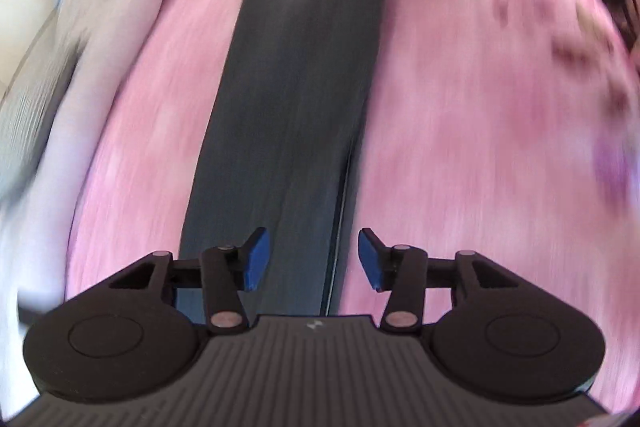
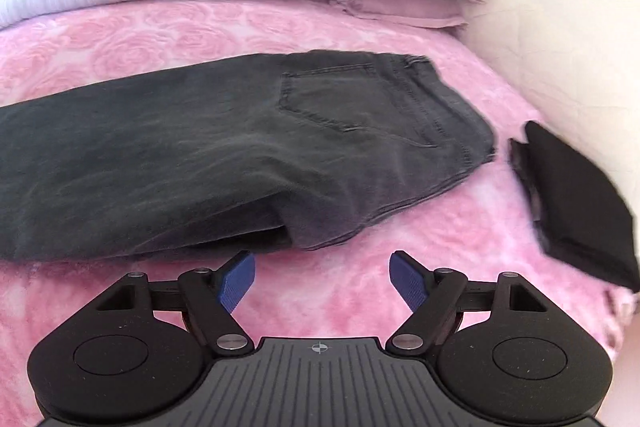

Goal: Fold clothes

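We are hovering both grippers over dark jeans lying on a pink bed.

In the left wrist view, blurred, our left gripper (image 1: pixel 313 259) is holding its blue pads spread with nothing between them, above the long dark grey denim jeans (image 1: pixel 296 99) lying on the fluffy pink rose-patterned blanket (image 1: pixel 480 131). In the right wrist view, our right gripper (image 2: pixel 322 281) is keeping its fingers wide apart and empty, just beside the jeans' (image 2: pixel 240 147) folded seat; a folded black cloth (image 2: pixel 576 195) is lying near them, to their right.
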The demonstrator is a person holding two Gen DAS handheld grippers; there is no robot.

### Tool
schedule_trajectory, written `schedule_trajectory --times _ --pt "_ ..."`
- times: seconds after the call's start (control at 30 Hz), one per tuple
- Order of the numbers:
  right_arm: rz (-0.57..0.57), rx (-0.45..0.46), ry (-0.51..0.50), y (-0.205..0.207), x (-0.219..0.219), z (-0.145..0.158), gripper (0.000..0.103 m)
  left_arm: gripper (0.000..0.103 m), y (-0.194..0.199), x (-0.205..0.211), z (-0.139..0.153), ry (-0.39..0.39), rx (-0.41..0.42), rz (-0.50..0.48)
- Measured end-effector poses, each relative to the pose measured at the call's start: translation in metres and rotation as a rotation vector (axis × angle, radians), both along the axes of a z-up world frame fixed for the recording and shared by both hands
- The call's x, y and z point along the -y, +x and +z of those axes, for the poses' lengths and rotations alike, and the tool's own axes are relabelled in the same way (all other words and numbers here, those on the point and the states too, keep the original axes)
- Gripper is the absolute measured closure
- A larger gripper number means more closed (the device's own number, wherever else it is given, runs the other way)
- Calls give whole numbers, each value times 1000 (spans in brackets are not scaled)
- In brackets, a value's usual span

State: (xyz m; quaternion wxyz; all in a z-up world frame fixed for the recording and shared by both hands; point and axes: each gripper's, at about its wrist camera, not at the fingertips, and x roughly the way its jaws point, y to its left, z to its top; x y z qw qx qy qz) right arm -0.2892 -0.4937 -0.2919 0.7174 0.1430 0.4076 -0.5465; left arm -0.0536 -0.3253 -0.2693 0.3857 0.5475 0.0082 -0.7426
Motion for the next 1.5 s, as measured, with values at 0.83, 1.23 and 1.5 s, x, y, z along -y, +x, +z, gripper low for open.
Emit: schedule_trajectory --times 0.83,1.23,1.5 --pt "-114 163 -116 5 40 -20 25 102 -134 158 18 -9 -248 -65" --pt "-205 115 -175 -45 13 -25 24 90 -168 112 -61 -159 124 -459" --pt "-149 11 -156 -37 12 -16 24 89 -170 113 -76 -124 140 -493"
